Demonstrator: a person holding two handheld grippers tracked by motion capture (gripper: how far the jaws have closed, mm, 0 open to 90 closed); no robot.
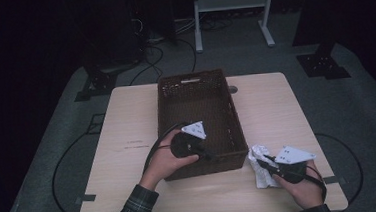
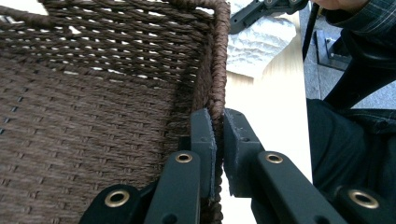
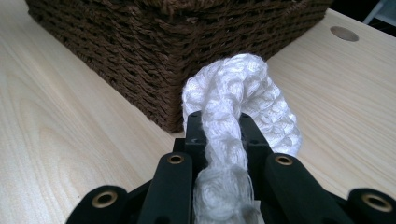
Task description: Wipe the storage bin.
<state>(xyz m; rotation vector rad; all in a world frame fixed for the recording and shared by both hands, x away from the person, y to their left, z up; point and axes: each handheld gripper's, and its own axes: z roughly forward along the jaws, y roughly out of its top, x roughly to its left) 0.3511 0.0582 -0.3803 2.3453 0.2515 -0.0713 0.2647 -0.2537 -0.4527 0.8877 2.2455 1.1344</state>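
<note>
Near the table's [image 1: 131,190] front right corner, the right gripper [image 3: 219,123] pinches a soft, light white cloth [image 3: 243,93] mid-bunch; the left gripper [image 2: 219,135] clamps the stiff wicker basket's [image 2: 93,116] near rim.

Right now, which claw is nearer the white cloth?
Right. The right claw is clamped on the white cloth; the left claw grips the basket wall, apart from it.
</note>
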